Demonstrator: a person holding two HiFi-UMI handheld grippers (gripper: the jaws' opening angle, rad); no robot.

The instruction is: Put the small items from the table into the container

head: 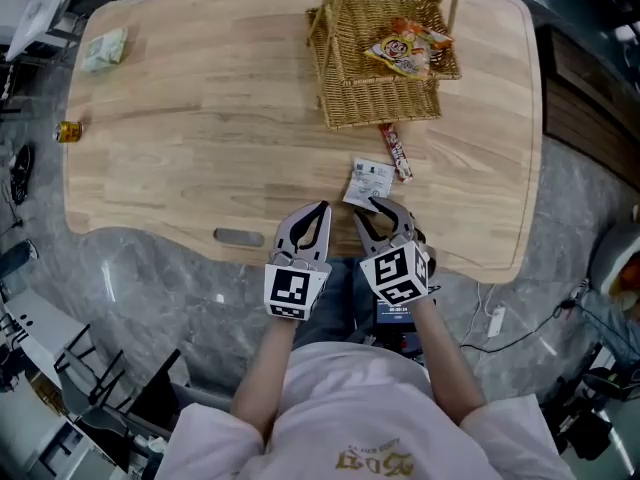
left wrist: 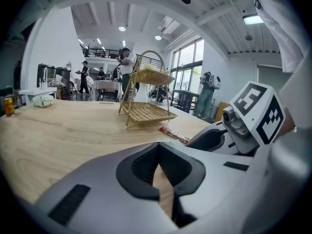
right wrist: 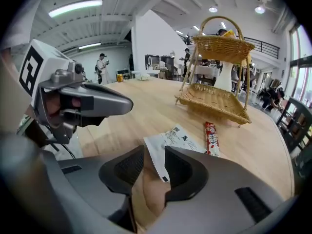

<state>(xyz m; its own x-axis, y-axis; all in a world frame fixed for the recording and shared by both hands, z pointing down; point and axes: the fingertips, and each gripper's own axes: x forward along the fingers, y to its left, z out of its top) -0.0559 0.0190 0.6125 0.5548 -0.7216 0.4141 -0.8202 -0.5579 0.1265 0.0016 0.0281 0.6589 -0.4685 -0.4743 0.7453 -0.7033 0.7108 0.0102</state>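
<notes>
A white sachet point(head: 368, 181) lies flat near the table's front edge, with a red stick packet point(head: 397, 153) just beyond it. Behind both stands the two-tier wicker basket point(head: 380, 103), which holds a colourful snack bag point(head: 408, 48). My right gripper point(head: 387, 211) is open at the sachet's near edge. In the right gripper view the sachet's point(right wrist: 170, 143) corner sits in the gap between that gripper's point(right wrist: 153, 160) pads, with the red stick point(right wrist: 211, 138) and basket point(right wrist: 214, 101) ahead. My left gripper point(head: 322, 208) is shut and empty beside it over bare wood, and its jaws point(left wrist: 158, 152) meet at the tips.
A pale green packet point(head: 105, 50) lies at the table's far left corner. Near the left edge stands a small amber can point(head: 68, 131). A handle slot point(head: 238, 236) is cut into the table's front edge. The basket's arched handle point(right wrist: 222, 23) rises high.
</notes>
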